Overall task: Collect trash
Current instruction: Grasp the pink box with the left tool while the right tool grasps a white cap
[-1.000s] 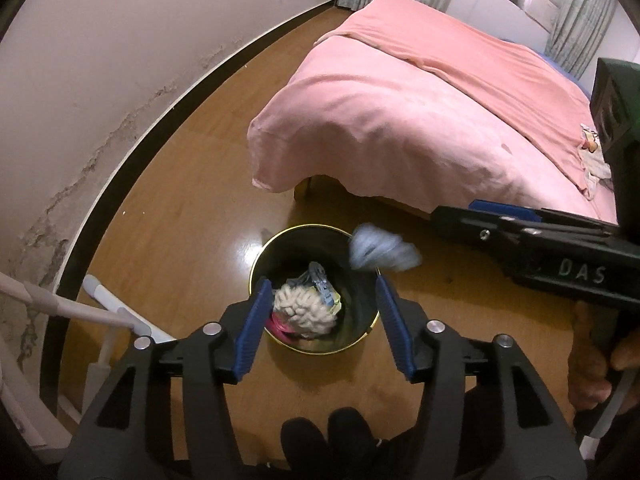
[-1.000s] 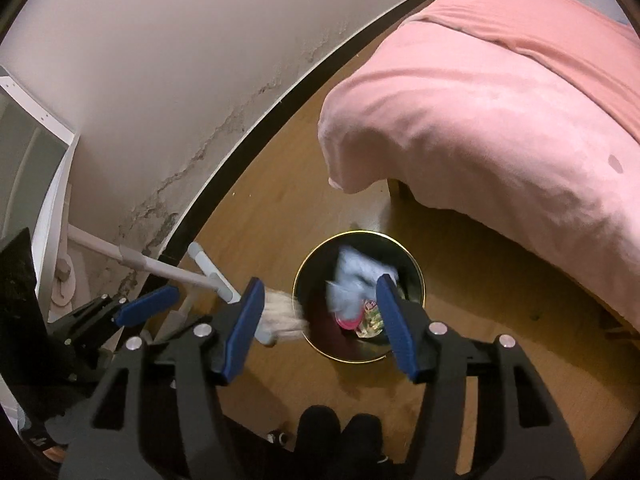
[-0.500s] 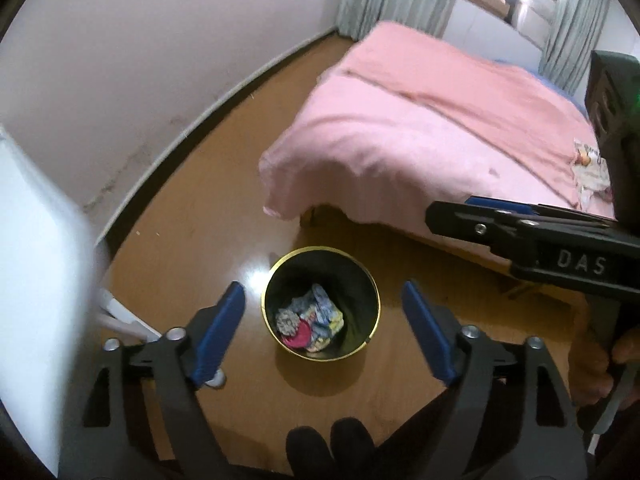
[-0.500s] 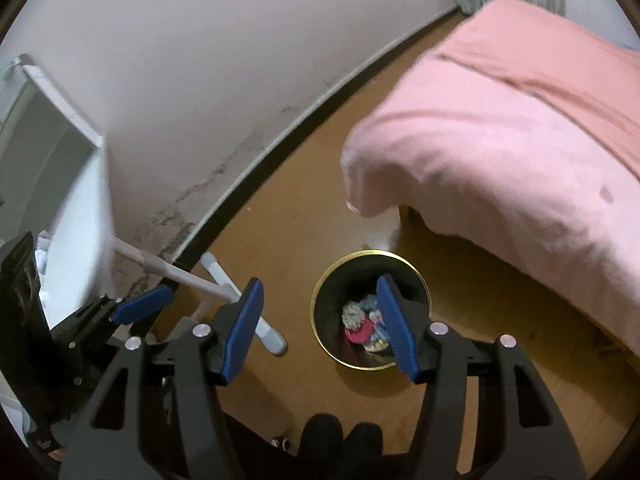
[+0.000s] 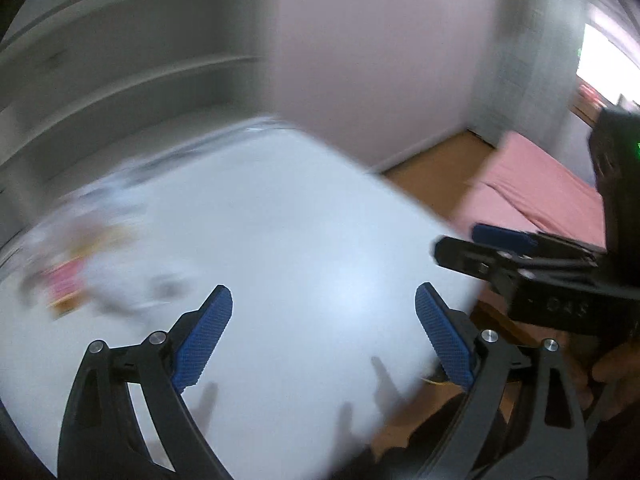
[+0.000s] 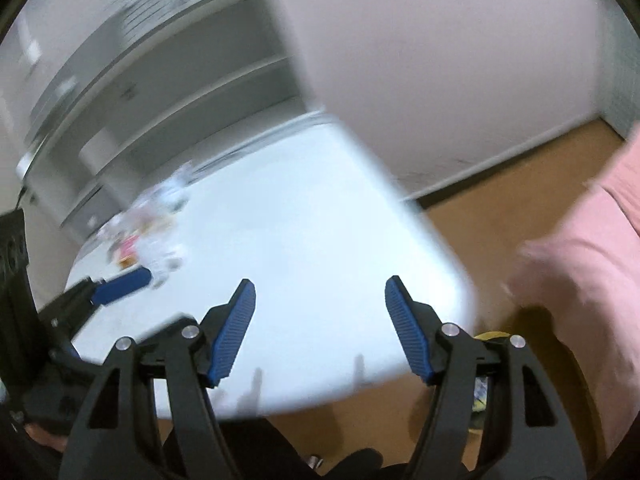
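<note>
Both views are blurred by motion. A white table [image 5: 300, 248] fills the middle of the left wrist view and also shows in the right wrist view [image 6: 320, 248]. A blurred heap of trash [image 5: 92, 260], white paper with pink and orange bits, lies at its far left; in the right wrist view the heap [image 6: 152, 236] lies beyond the left gripper's blue pad [image 6: 122, 285]. My left gripper [image 5: 324, 340] is open and empty above the table. My right gripper [image 6: 320, 328] is open and empty over the table's near edge. The gold rim of the trash bin [image 6: 492, 336] peeks out behind the right finger.
A pink bed [image 6: 592, 248] stands to the right, also seen in the left wrist view [image 5: 540, 192]. Grey shelves [image 6: 180, 92] rise behind the table against the wall. Wooden floor [image 6: 500, 184] lies between table and bed.
Both grippers have swung up and left from the bin on the floor to the white table. Trash dropped into the bin a second ago. The left jaws opened wider.
</note>
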